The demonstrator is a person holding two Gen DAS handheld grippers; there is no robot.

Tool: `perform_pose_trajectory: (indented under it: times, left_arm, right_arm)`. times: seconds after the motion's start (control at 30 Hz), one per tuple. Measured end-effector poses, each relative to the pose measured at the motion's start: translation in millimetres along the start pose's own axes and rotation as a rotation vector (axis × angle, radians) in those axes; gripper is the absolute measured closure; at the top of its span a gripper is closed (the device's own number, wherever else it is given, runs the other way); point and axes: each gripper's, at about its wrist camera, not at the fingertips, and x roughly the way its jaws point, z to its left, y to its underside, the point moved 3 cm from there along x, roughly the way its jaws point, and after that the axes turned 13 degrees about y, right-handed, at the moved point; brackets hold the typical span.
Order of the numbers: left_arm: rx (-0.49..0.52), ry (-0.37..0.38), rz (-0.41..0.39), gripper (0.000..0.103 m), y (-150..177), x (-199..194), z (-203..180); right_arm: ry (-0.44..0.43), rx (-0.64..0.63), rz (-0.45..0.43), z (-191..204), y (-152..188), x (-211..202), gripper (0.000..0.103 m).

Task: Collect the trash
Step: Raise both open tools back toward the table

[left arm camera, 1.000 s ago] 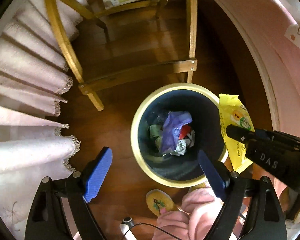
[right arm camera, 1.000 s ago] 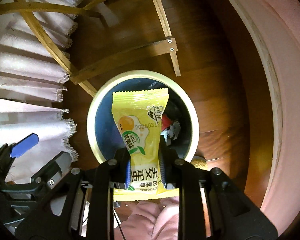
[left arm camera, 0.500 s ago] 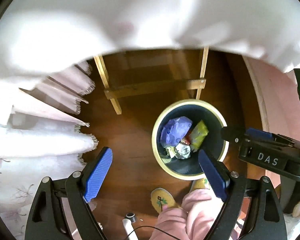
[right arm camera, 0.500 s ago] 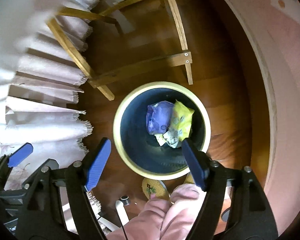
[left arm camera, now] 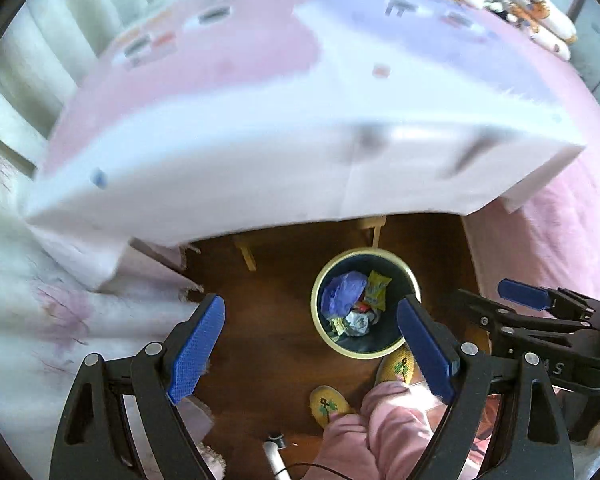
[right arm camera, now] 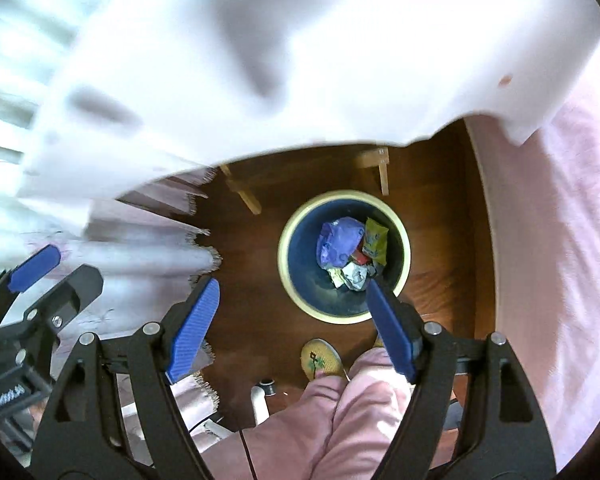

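Yellow, the snack wrapper [right arm camera: 375, 241] lay inside the round bin [right arm camera: 290, 264], against a crumpled purple bag [right arm camera: 338, 242] and other scraps. The bin stood on the dark wooden floor [right arm camera: 252, 272] beside my slippers [right arm camera: 320, 358]. My right gripper [right arm camera: 292, 326] hung above it, jaws spread wide and empty. My left gripper [left arm camera: 312, 344] gaped likewise, grasping nothing. A white tablecloth [left arm camera: 228, 168] blurred overhead.

Open floor [right arm camera: 244, 264] around bin [right arm camera: 288, 256], tablecloth edge [right arm camera: 260, 80] overhanging above, chair legs [right arm camera: 242, 196] behind
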Motion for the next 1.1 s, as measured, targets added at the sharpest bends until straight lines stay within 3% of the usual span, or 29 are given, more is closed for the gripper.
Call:
perform_pose_trajectory:
  times: [0.37,0.5,0.87,1.1]
  left_arm:
    - [0.083,0.015,-0.127,0.014,-34,-125,-16]
    - [0.119,0.016,-0.178,0.014,-45,-157,-18]
    - [0.117,-0.046,-0.343,0.015,-105,-215,2]
    - [0.123,-0.055,-0.353,0.015,-156,-208,3]
  right_arm:
    - [0.012,-0.019,-0.139,11,-10,-134,0.029]
    - [0.033,-0.028,-0.241,17,-24,-179,0.029]
    - [0.052,-0.038,-0.426,38,-65,-250,0.029]
    - [0.076,-0.017,-0.521,38,-117,-268,0.029]
